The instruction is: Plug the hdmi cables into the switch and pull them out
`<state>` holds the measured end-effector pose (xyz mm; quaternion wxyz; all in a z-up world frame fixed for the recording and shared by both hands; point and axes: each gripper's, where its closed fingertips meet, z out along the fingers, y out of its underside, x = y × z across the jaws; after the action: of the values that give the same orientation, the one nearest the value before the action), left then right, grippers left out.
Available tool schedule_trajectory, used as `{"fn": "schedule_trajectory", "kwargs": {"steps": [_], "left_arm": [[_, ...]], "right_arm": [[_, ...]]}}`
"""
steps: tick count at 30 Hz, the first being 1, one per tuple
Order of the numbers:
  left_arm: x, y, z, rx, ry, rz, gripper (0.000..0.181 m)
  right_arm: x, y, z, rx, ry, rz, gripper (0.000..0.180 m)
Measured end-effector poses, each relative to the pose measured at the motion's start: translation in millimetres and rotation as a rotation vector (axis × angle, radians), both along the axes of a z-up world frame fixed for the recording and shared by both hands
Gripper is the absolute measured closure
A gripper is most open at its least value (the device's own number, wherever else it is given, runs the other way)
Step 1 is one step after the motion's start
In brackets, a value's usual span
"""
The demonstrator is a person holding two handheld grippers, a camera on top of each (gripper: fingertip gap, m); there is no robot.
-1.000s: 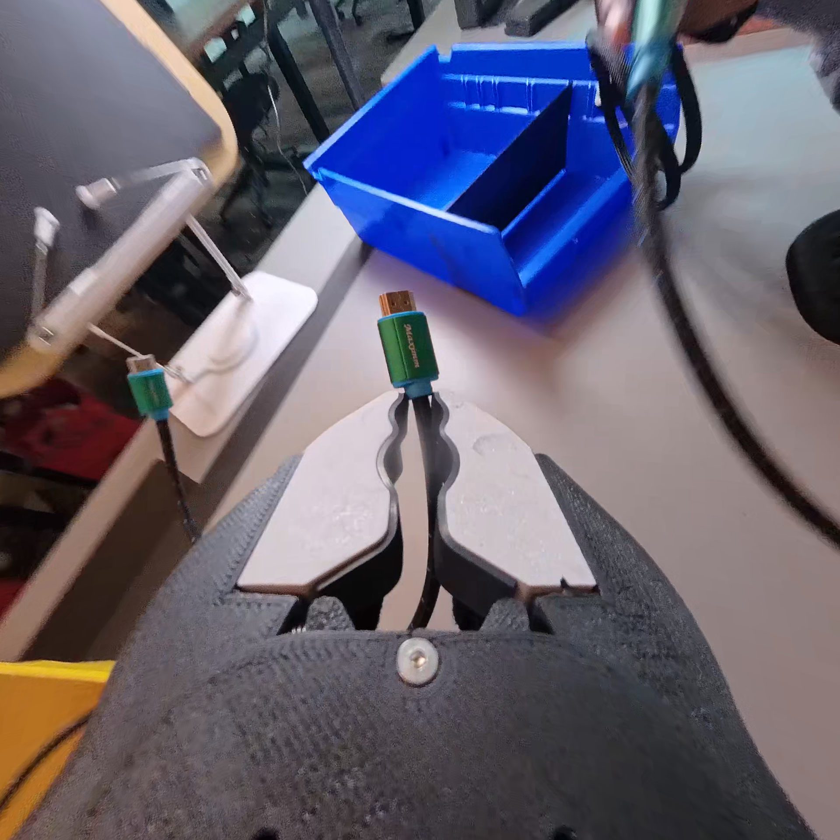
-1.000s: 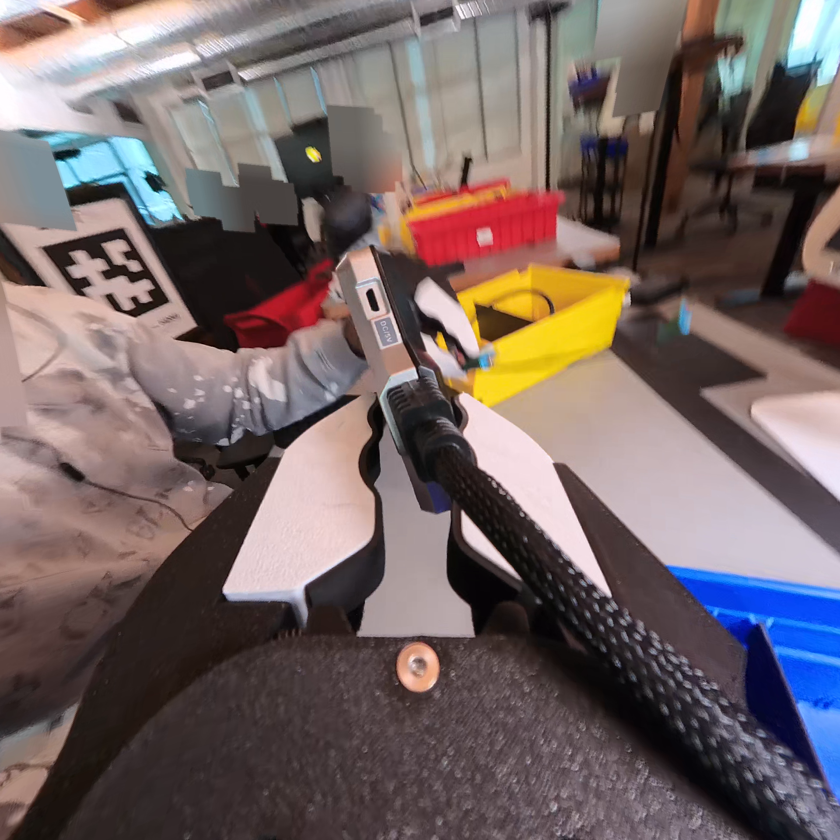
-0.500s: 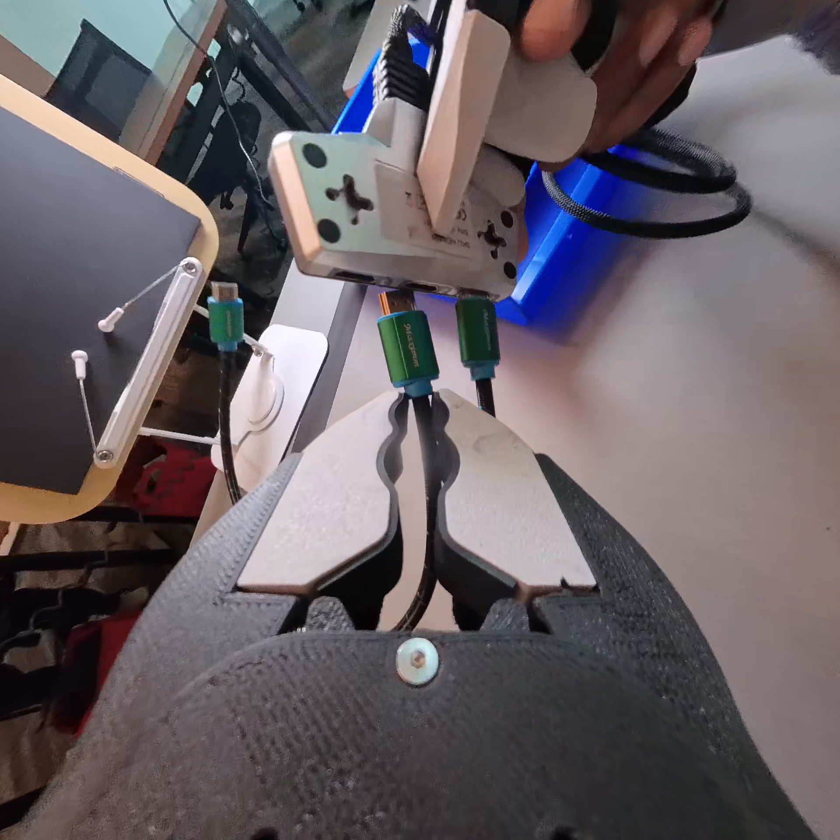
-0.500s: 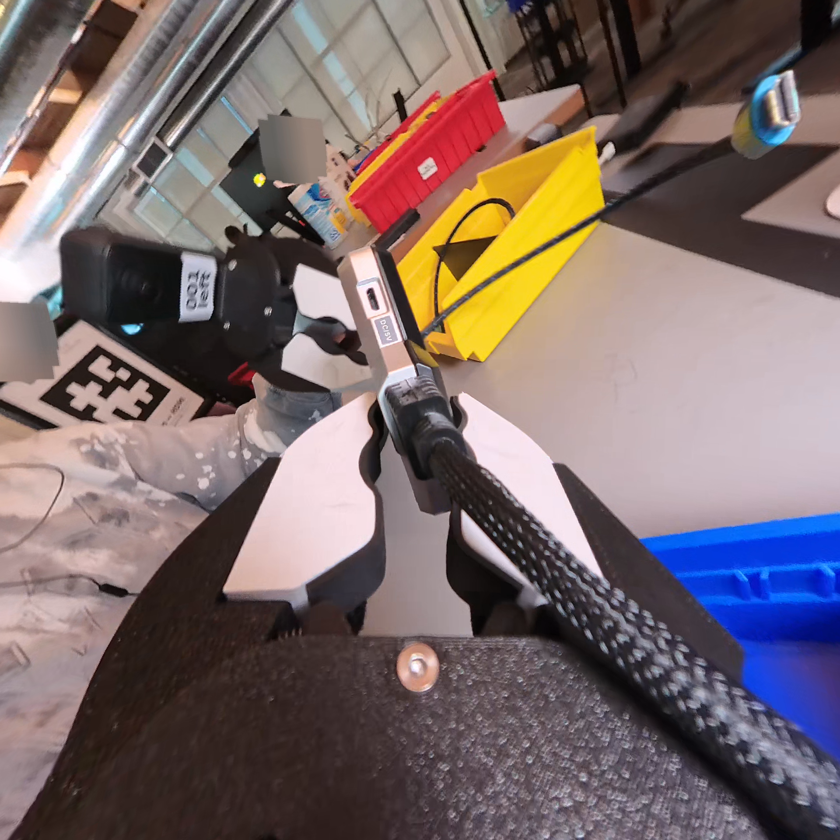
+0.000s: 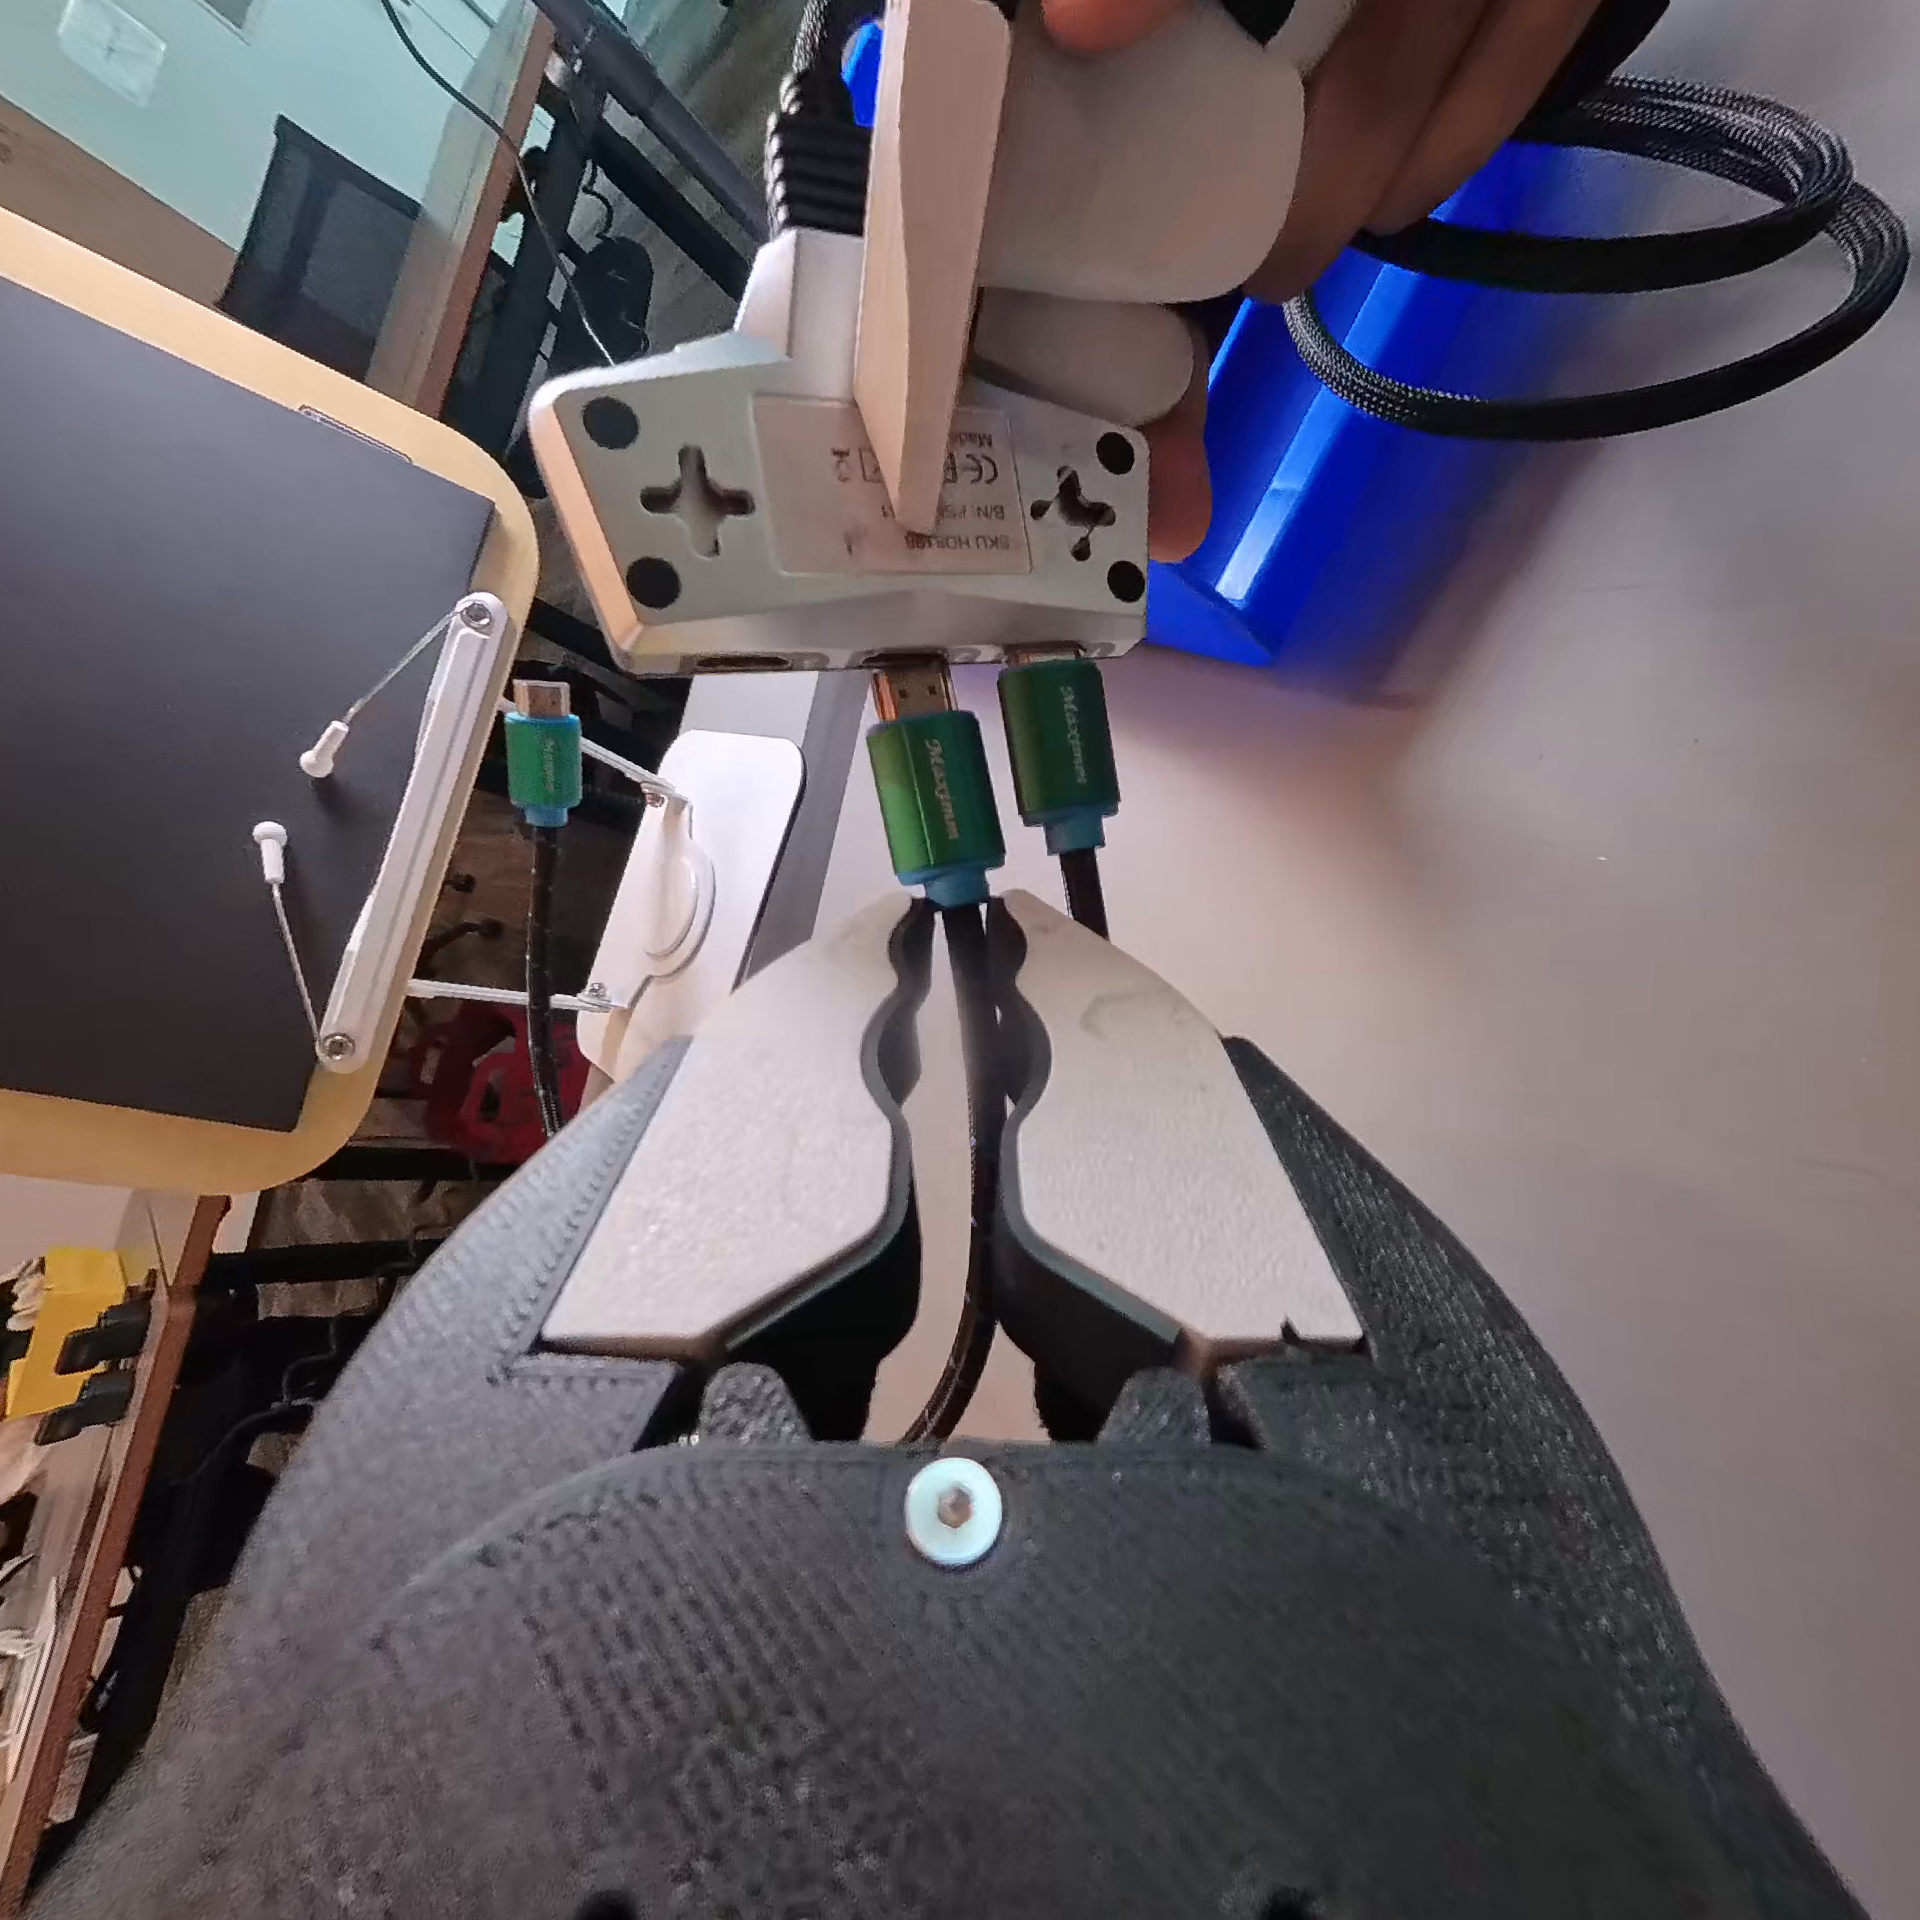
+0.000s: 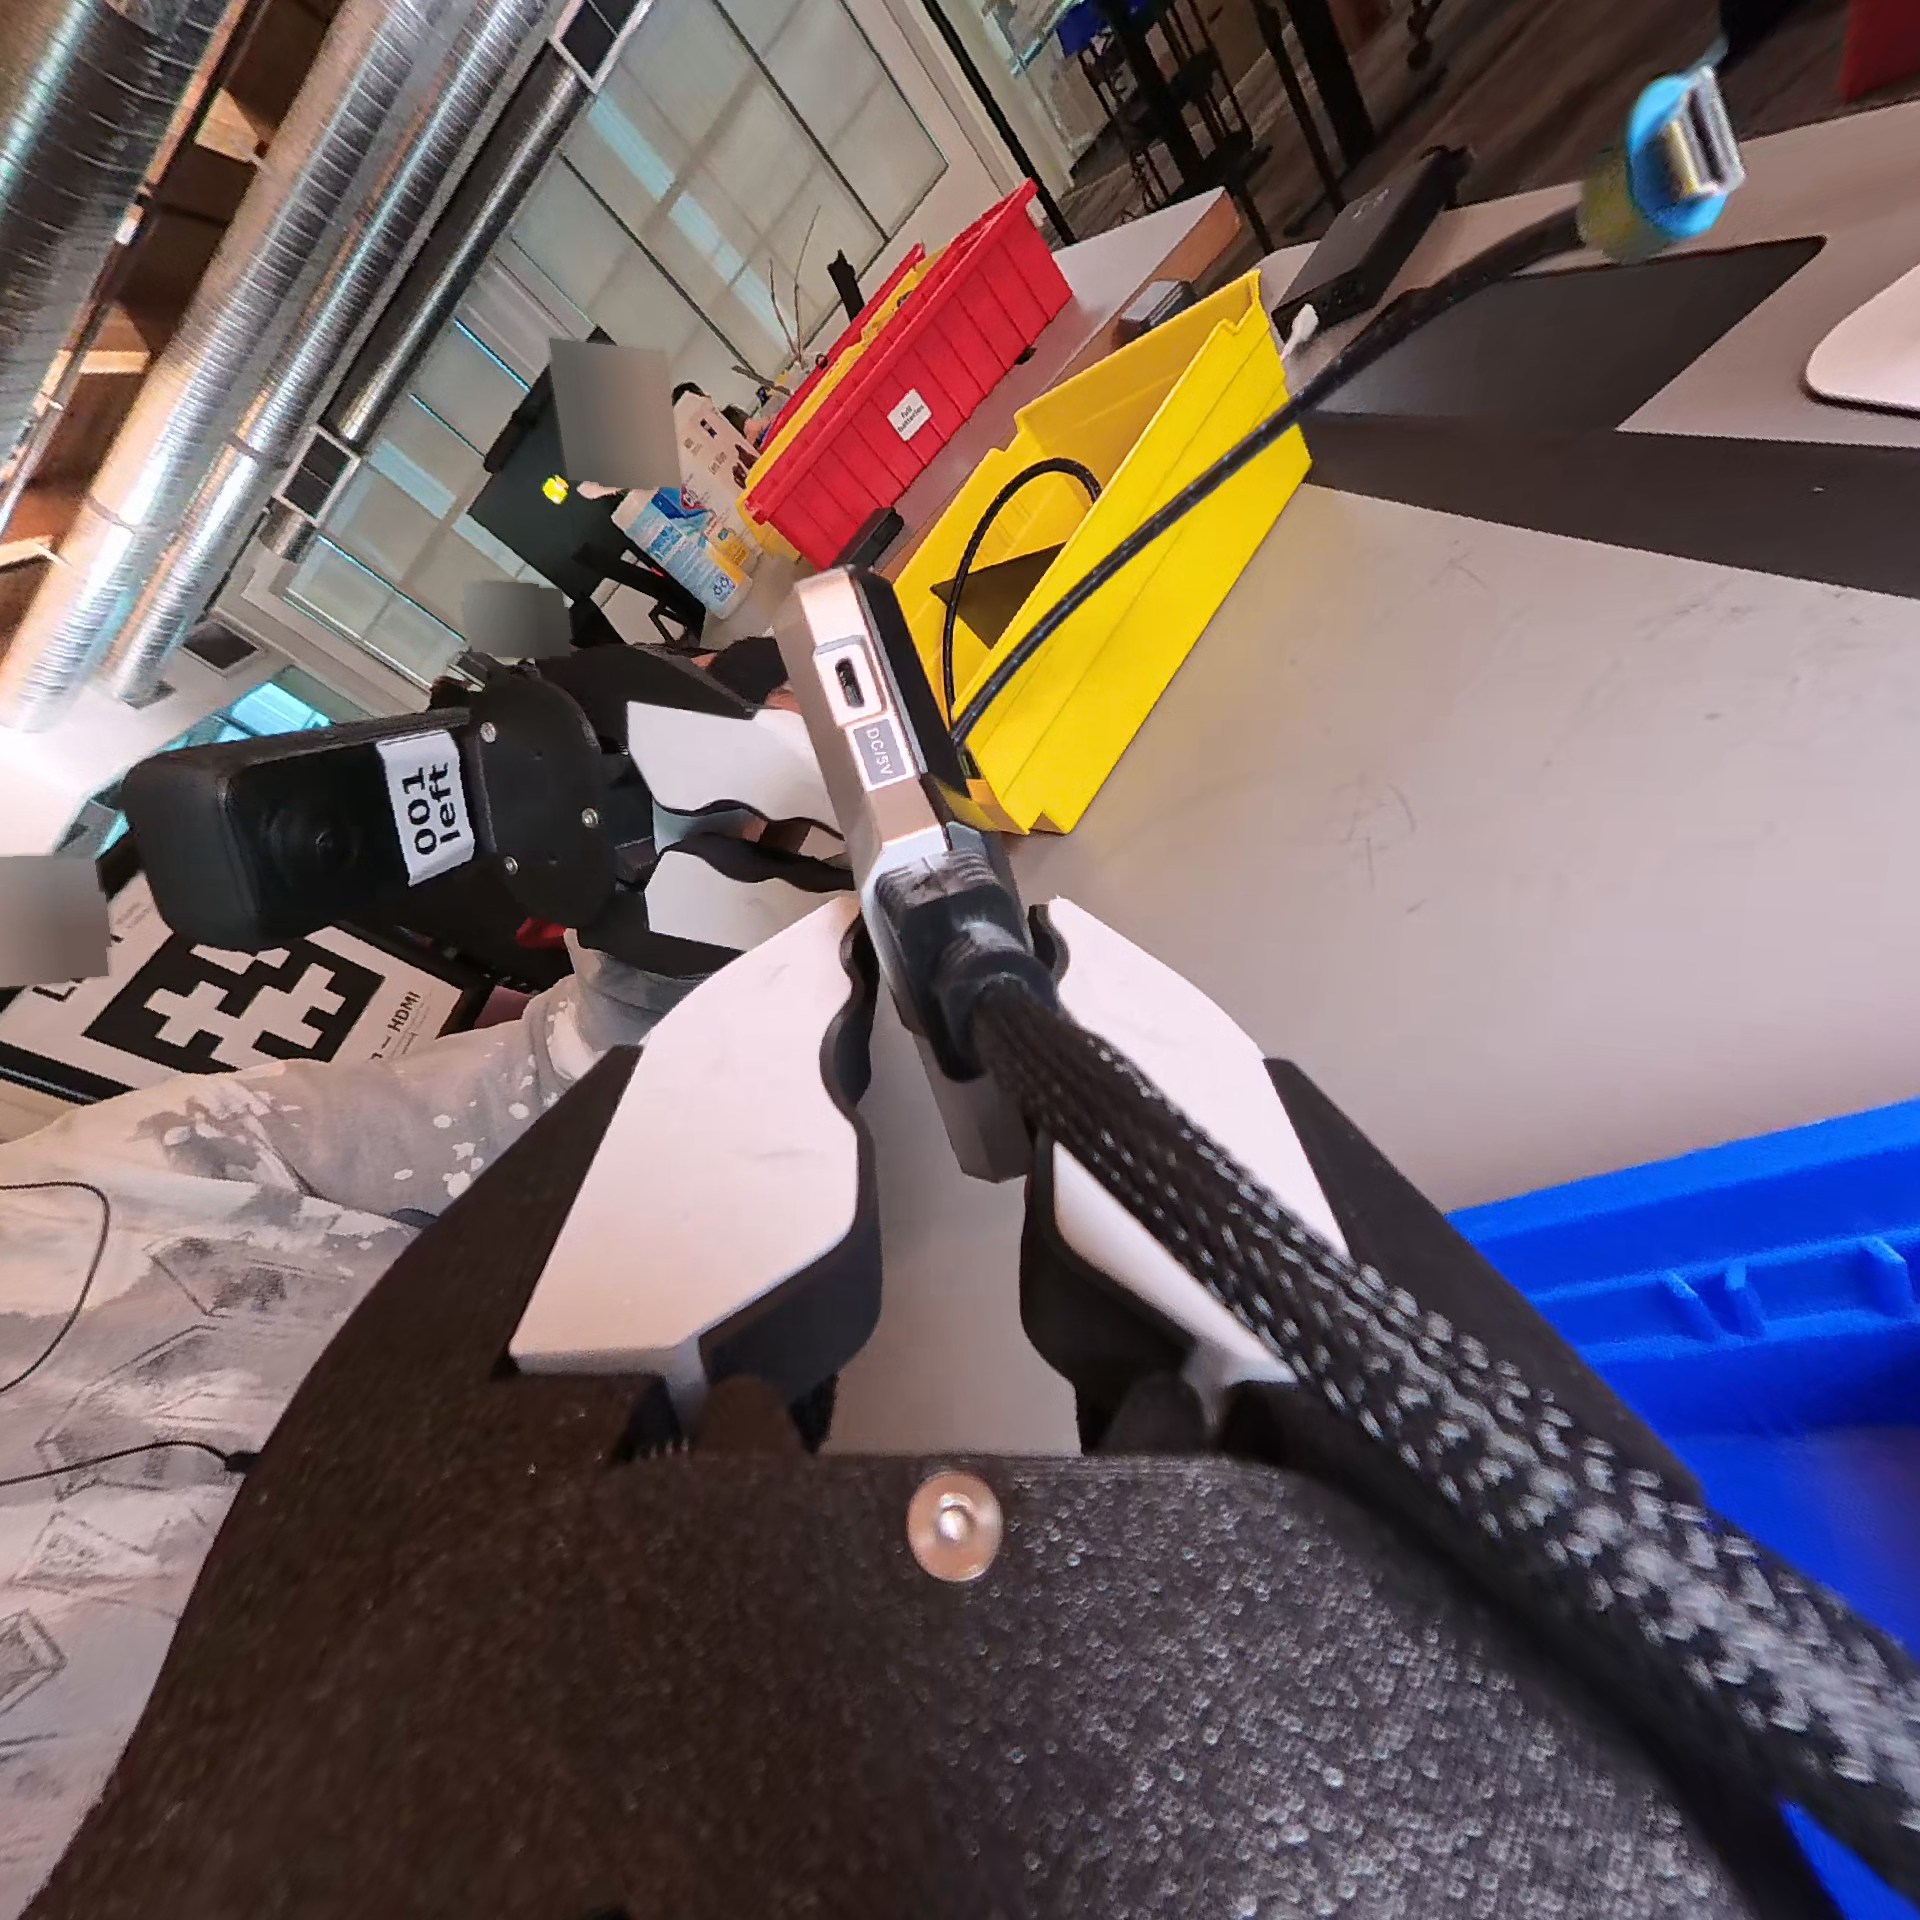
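Observation:
In the left wrist view my left gripper (image 5: 961, 914) is shut on a thin black cable just behind its green HDMI plug (image 5: 935, 800). The plug's gold tip meets the middle port of the silver switch (image 5: 727, 499), with most of the metal showing. A second green plug (image 5: 1060, 748) sits in the port to its right. A third green plug (image 5: 542, 764) hangs free at the left. My right gripper (image 6: 945, 925) is shut on the switch (image 6: 873, 717). A thick black braided cable (image 6: 1247, 1247) runs from the switch's near end.
A blue bin (image 5: 1351, 468) stands behind the switch on the grey table (image 5: 1558, 935), and also shows in the right wrist view (image 6: 1714, 1299). A yellow bin (image 6: 1132, 582) and a red bin (image 6: 925, 353) stand farther off. A black board (image 5: 208, 727) hangs at left.
The right gripper has brought the switch down in front of the left gripper. The held plug's tip now meets the middle port. The loose third plug has swung upward.

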<state>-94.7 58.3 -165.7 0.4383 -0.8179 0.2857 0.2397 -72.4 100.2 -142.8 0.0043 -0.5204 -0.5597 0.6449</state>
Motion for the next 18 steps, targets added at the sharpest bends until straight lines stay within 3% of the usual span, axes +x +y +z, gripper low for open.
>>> {"fn": "schedule_trajectory", "kwargs": {"steps": [11,18], "left_arm": [[-0.5,-2.1,-2.0,0.019,0.082,-0.047,0.17],[11.1,-11.3,-6.8,0.016,-0.047,-0.182,0.17]], "right_arm": [[0.4,-5.4,-7.0,-0.032,-0.018,0.046,0.154],[6.9,-16.4,-9.2,-0.032,-0.003,0.12,0.156]]}}
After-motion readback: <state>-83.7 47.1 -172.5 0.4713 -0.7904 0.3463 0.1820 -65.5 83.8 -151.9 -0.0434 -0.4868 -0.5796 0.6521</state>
